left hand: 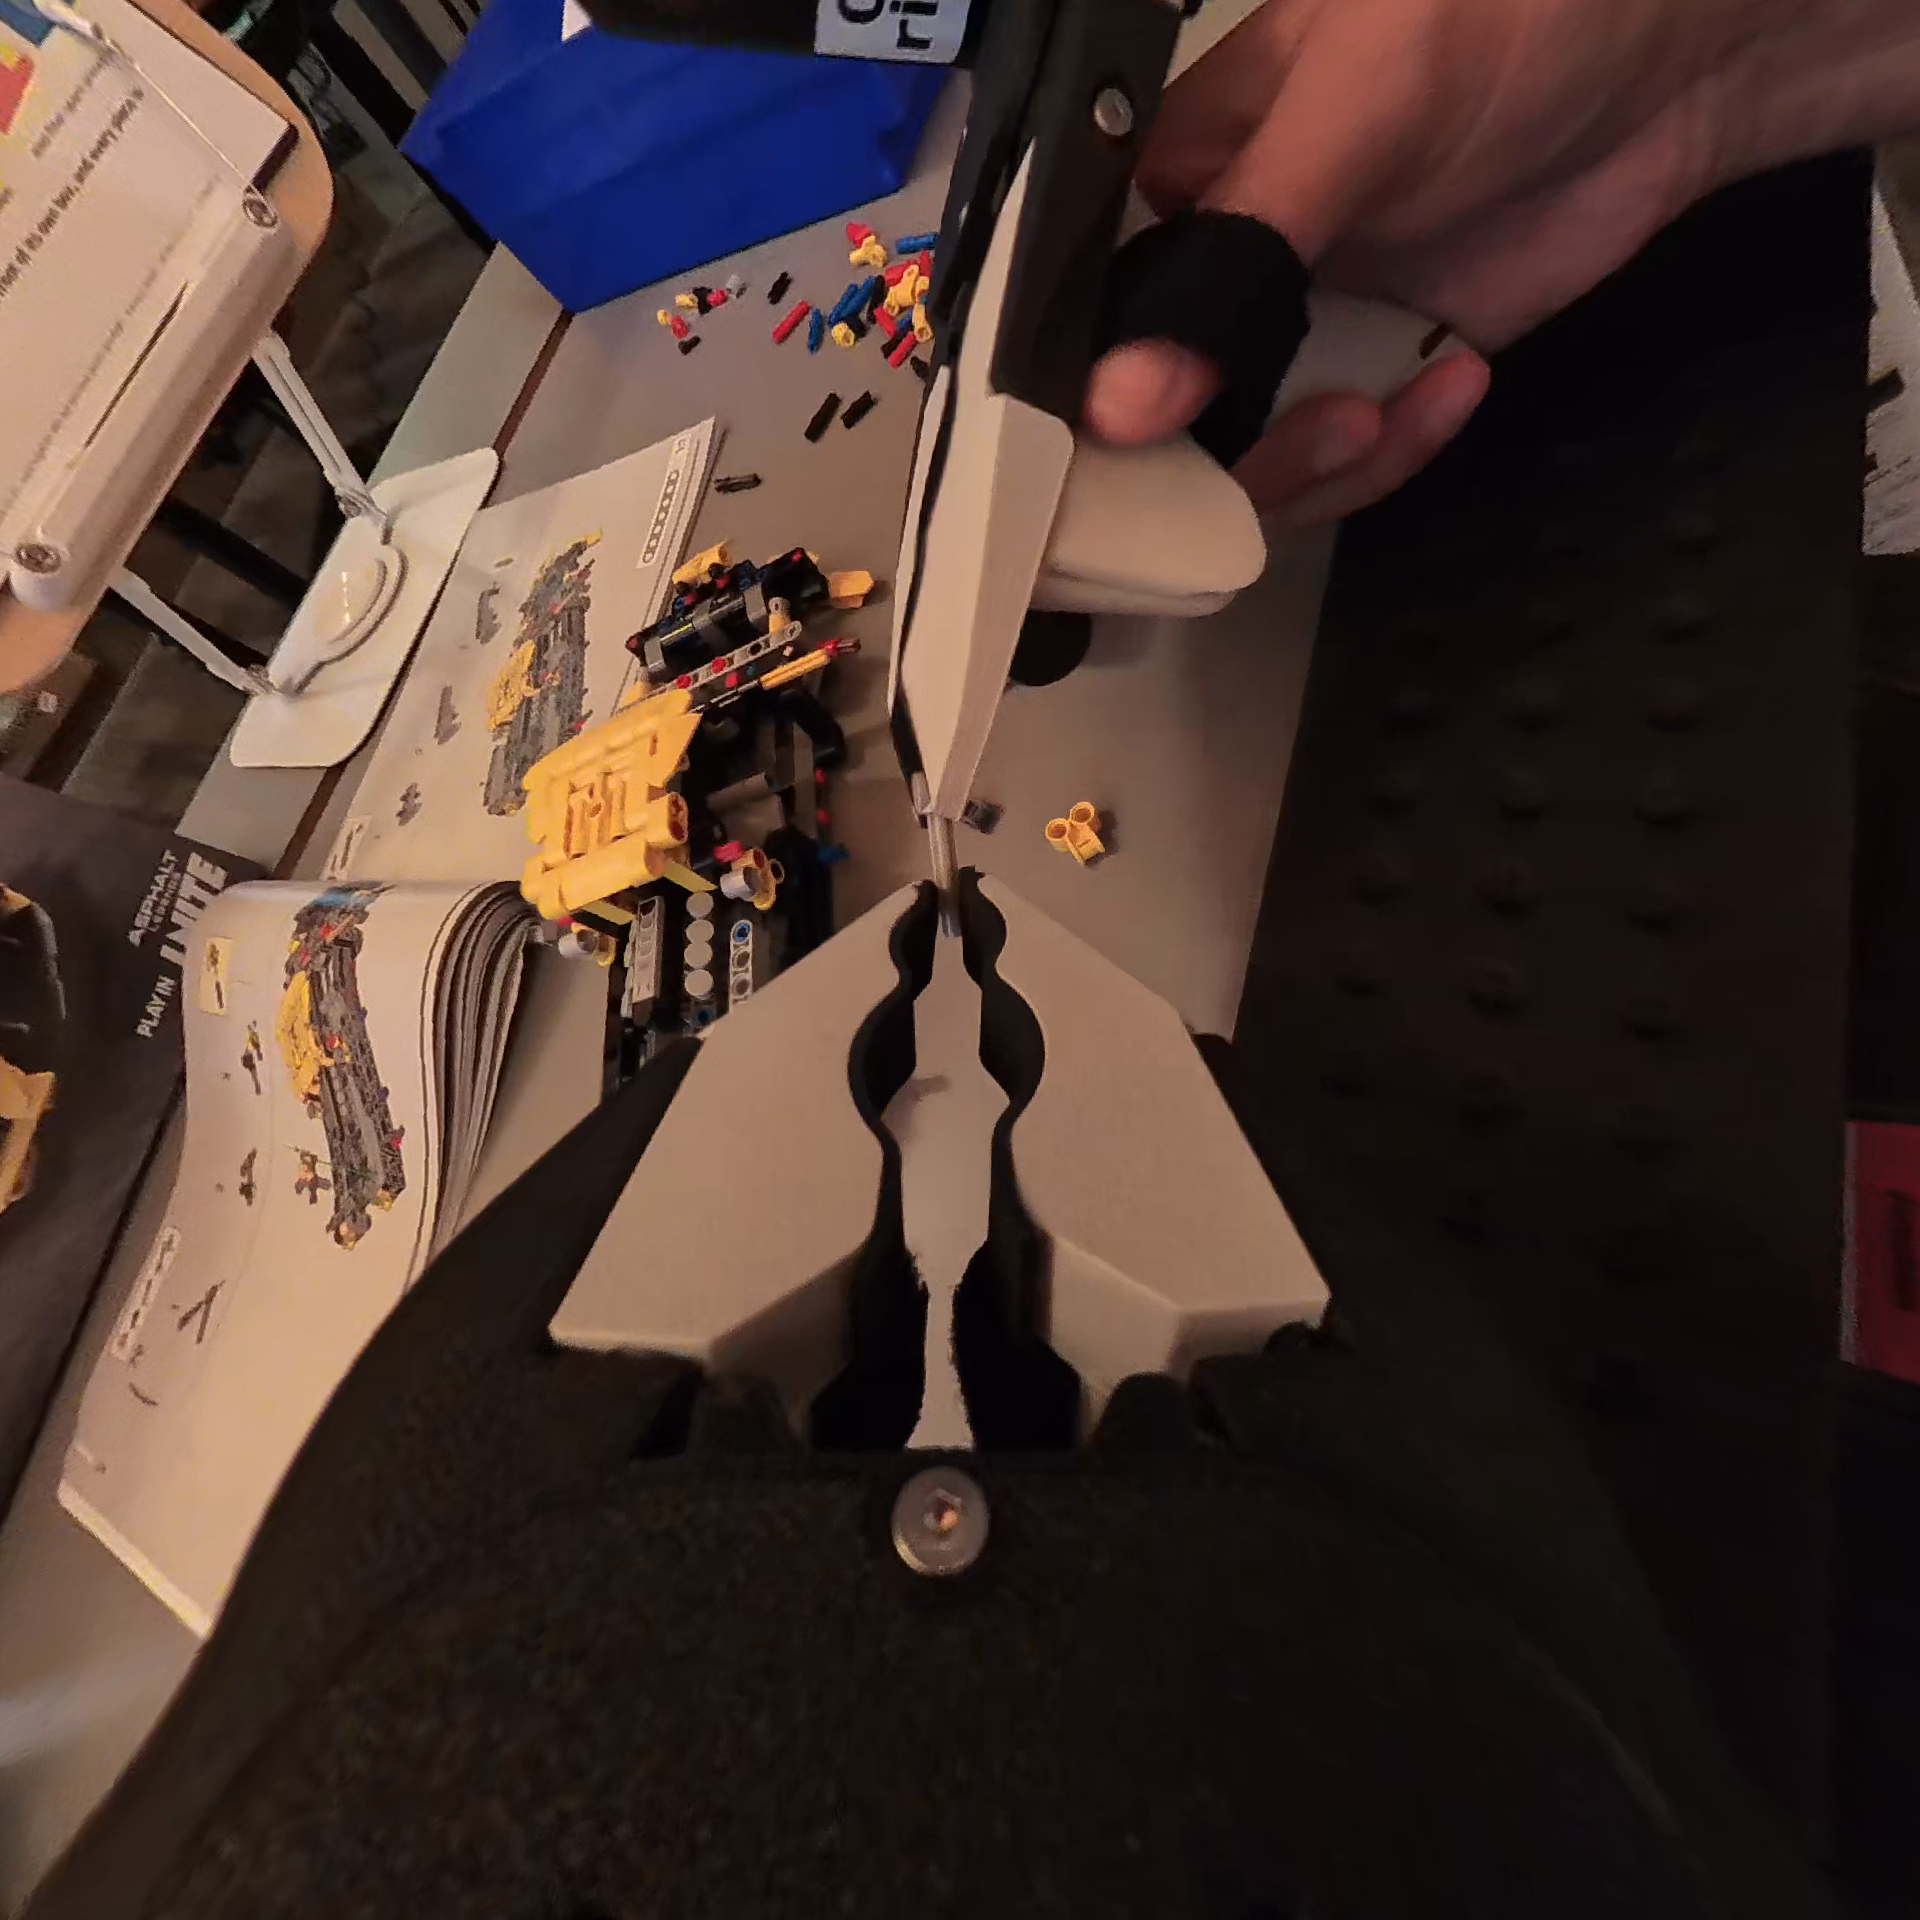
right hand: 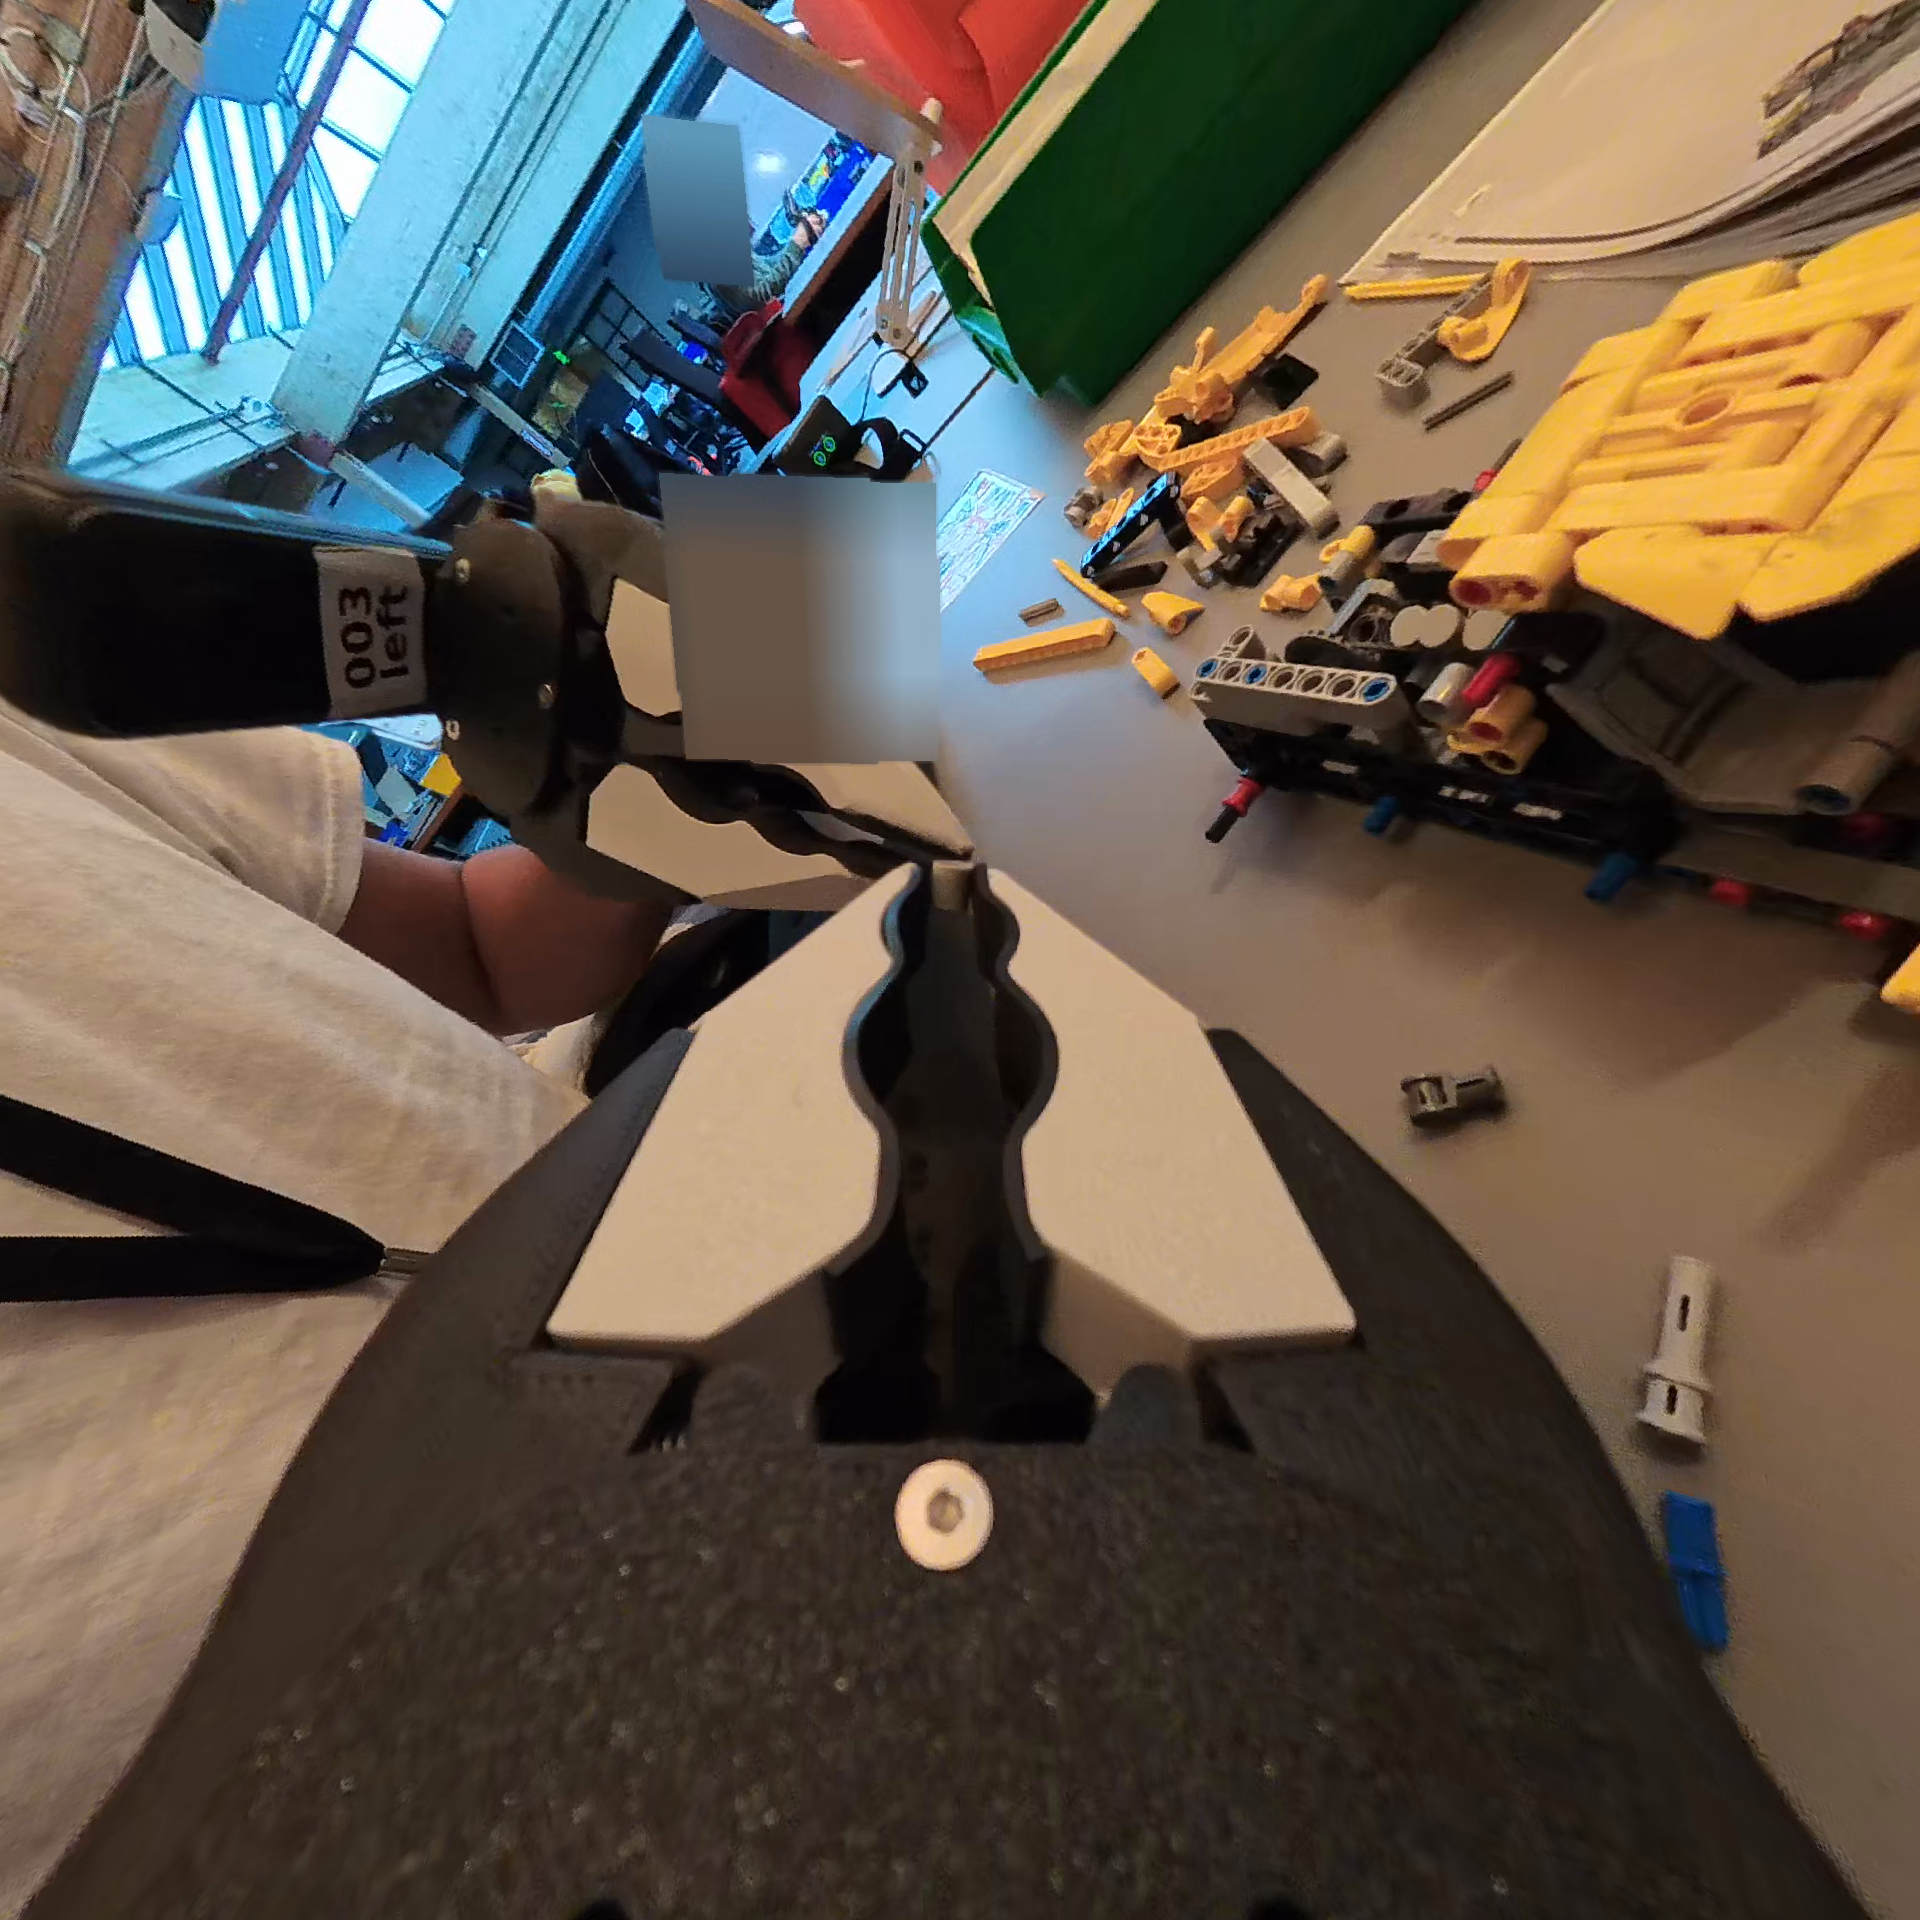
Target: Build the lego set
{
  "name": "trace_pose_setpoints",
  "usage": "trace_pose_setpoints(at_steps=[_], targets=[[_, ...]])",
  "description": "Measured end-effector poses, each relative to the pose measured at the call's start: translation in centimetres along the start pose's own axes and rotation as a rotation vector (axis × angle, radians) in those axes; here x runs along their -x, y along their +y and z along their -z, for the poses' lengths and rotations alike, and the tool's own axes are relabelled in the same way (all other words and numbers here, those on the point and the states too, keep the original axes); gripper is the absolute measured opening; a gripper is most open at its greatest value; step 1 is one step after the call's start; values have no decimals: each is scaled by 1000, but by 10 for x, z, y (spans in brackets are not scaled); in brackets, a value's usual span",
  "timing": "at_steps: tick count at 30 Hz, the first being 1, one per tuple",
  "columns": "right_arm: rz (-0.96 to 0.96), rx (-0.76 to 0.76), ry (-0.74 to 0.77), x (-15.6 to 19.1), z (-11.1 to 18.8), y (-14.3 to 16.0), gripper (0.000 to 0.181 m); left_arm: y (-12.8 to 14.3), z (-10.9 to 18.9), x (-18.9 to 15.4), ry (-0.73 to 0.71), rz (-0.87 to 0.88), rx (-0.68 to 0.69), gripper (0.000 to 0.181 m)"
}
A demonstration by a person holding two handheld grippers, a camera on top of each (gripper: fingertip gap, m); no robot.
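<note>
Grey pin (left hand: 943, 860) pinched between both grippers' tips above table (left hand: 1143, 727): left gripper (left hand: 943, 896) and right gripper (right hand: 953, 883) each clamped on 1 end. Yellow-black lego model (left hand: 665, 790) just left, beside open instruction book (left hand: 312, 1091). Loose pieces (left hand: 852, 296) behind, well apart; yellow connector (left hand: 1077, 831) near tips.

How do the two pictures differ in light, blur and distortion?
Left wrist view: dim, warm light, the right side nearly black, the hand softly blurred, the manual bent by the wide lens. Right wrist view: brighter, the windows almost washed out, the yellow model fairly sharp, table edges curved, and the whole scene tilted.
</note>
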State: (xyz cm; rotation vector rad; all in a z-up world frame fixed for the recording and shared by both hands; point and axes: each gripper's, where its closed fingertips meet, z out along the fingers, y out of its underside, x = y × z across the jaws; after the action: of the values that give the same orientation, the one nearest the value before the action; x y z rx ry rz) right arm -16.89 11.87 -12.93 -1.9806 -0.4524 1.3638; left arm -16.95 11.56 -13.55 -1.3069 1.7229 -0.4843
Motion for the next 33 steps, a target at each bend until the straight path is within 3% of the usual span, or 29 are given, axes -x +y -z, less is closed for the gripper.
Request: trace_pose_setpoints(at_steps=[10,15,20,24,27,29,33], targets=[[4,-90,-11,7,7,-13,6,-12,2,7,-69,101,-99,4],[11,-253,-3,10,13,-35,6,-29,1,16,-156,250,-176,4],[-23,-384,-11,12,26,-38,6,-42,-4,14,-151,388,-241,4],[3,-347,73,7,41,-22,6,-44,-15,-1,-31,452,-251,6],[62,-302,232,-6,82,-9,6,-30,-25,-11,108,494,-175,26],[55,-258,291,-13,106,5,6,-20,-31,-20,251,469,-117,27],[11,-236,277,-18,121,24,6,-5,-58,-9,314,329,-26,28]])
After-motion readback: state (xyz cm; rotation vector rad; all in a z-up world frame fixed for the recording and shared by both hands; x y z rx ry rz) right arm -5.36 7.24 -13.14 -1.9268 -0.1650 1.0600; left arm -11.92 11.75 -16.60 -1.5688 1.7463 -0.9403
